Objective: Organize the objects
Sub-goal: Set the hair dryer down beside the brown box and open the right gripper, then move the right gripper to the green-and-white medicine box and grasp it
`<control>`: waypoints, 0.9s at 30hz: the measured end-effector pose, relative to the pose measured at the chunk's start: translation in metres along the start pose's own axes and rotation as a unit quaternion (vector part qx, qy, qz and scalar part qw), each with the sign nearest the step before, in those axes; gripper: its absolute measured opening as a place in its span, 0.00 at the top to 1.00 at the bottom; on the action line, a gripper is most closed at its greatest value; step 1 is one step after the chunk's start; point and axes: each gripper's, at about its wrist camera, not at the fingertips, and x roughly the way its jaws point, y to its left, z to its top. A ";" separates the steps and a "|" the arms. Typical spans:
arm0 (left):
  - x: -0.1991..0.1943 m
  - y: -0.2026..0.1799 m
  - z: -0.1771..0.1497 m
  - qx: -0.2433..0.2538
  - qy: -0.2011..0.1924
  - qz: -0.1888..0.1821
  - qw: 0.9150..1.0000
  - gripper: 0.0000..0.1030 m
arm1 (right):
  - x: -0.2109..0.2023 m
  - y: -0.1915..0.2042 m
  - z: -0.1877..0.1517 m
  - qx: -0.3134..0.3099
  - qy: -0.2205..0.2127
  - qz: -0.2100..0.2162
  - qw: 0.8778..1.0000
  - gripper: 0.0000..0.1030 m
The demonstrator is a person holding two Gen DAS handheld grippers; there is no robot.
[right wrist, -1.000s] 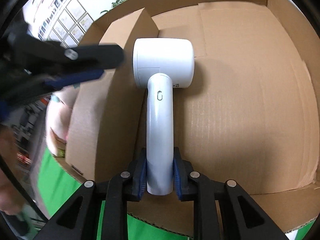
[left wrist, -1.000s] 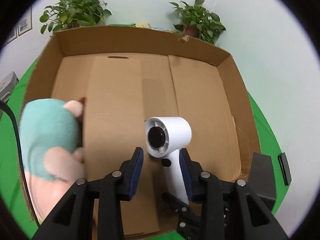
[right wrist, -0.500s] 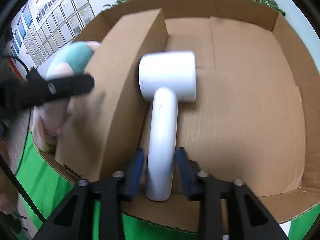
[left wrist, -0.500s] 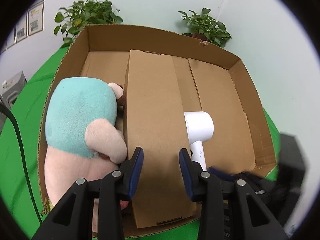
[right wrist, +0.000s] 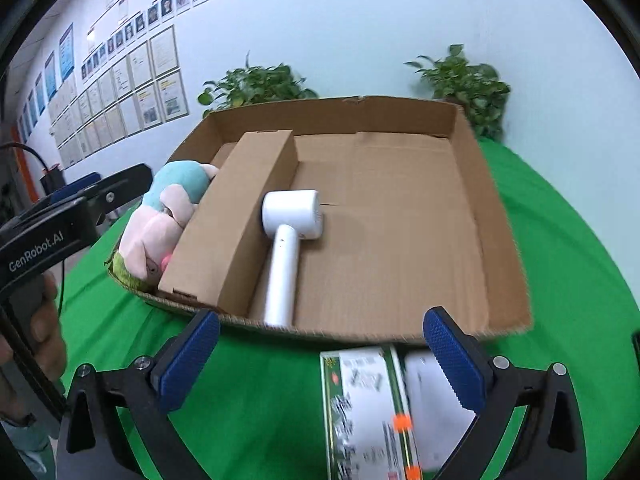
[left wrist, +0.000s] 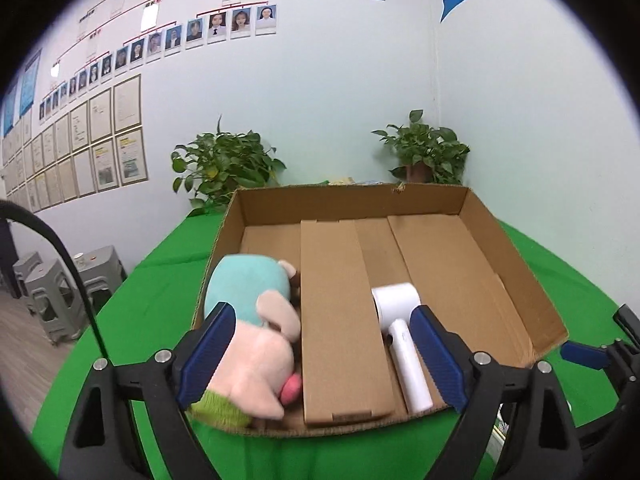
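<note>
A shallow cardboard tray (left wrist: 516,264) (right wrist: 492,216) stands on a green table. In it lie a teal and pink plush toy (left wrist: 248,320) (right wrist: 160,216) at the left, a long closed cardboard box (left wrist: 340,320) (right wrist: 236,216) beside it, and a white hair dryer (left wrist: 400,320) (right wrist: 288,240) right of the box. My left gripper (left wrist: 320,356) is open and empty, held back above the tray's near edge. My right gripper (right wrist: 320,360) is open and empty over the table in front of the tray. A green-and-white printed box (right wrist: 364,412) lies under it.
A white packet (right wrist: 436,404) lies beside the printed box. Two potted plants (left wrist: 224,168) (left wrist: 428,152) stand behind the tray by the wall. Grey stools (left wrist: 60,284) stand on the floor at the left. The green cloth (right wrist: 576,240) surrounds the tray.
My right gripper let go of the hair dryer, which now lies in the tray, and drew back. Both grippers opened wide and pulled back from the tray.
</note>
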 end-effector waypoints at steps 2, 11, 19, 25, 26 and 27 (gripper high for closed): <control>-0.002 0.001 -0.005 -0.009 0.016 -0.001 1.000 0.13 | -0.032 -0.016 -0.027 0.002 -0.002 -0.002 1.000 0.00; -0.012 0.008 -0.010 -0.019 0.033 0.013 0.999 0.13 | -0.025 -0.031 -0.046 0.014 -0.005 0.006 1.000 0.00; -0.027 0.005 -0.018 -0.012 0.028 0.014 0.999 0.13 | -0.032 -0.027 -0.063 -0.010 0.007 0.038 0.999 0.00; -0.026 0.021 -0.054 -0.009 0.069 -0.021 0.997 0.13 | -0.036 -0.059 -0.092 0.024 0.060 0.103 0.993 0.00; -0.026 0.024 -0.062 -0.006 0.081 -0.022 0.996 0.13 | -0.043 -0.063 -0.102 0.019 0.064 0.094 0.993 0.00; -0.027 0.026 -0.069 -0.004 0.089 -0.026 0.996 0.13 | -0.051 -0.065 -0.112 0.007 0.067 0.082 0.994 0.00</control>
